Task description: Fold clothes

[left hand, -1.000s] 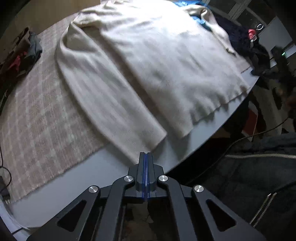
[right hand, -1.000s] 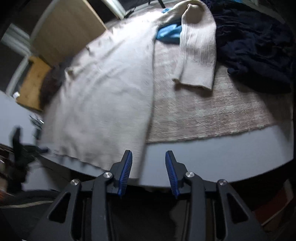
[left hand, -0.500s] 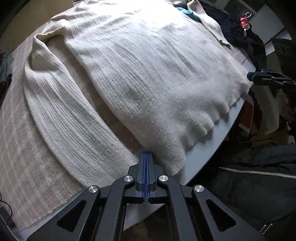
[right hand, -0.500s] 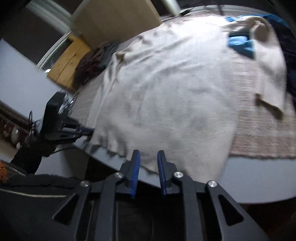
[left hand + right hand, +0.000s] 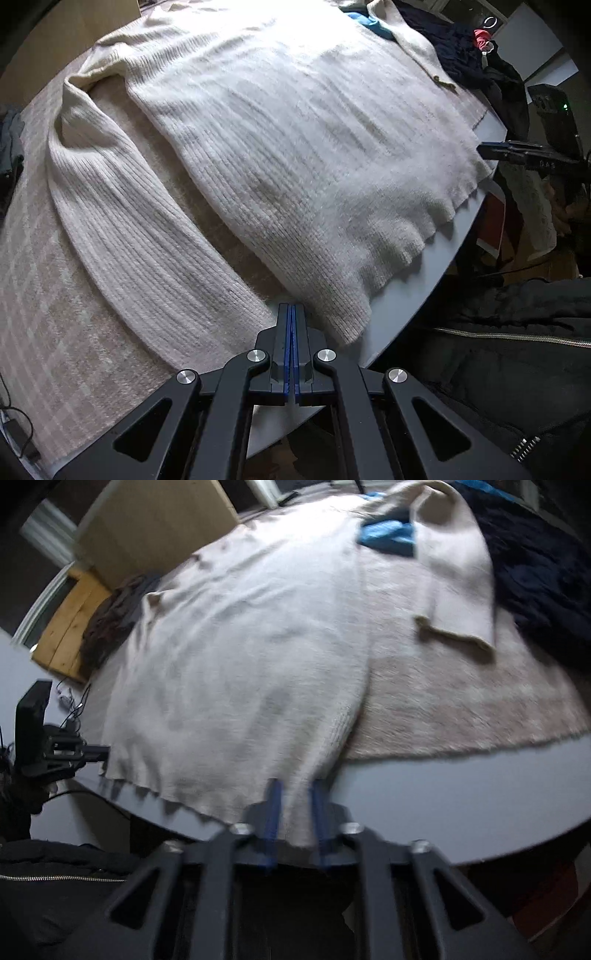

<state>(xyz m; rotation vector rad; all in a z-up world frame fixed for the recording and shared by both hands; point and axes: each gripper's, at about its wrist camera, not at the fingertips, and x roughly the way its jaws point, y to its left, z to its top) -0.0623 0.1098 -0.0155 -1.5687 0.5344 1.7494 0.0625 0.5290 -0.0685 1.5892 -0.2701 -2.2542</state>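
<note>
The left hand-held gripper (image 5: 291, 314) is pressed together by the sweater (image 5: 295, 129) hem. The right hand-held gripper (image 5: 295, 808) is spread around the hem and next needs to pinch it.

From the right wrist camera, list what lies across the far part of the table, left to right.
Wooden board → dark brown garment → cream sweater body → blue cloth → sweater sleeve → navy garment.

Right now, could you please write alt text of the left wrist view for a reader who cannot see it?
A cream knitted sweater lies spread flat on a pale checked cloth over a grey table, one sleeve stretched along its side. The left gripper is shut, at the sweater's near hem corner. The right gripper is at the far hem corner.
</note>
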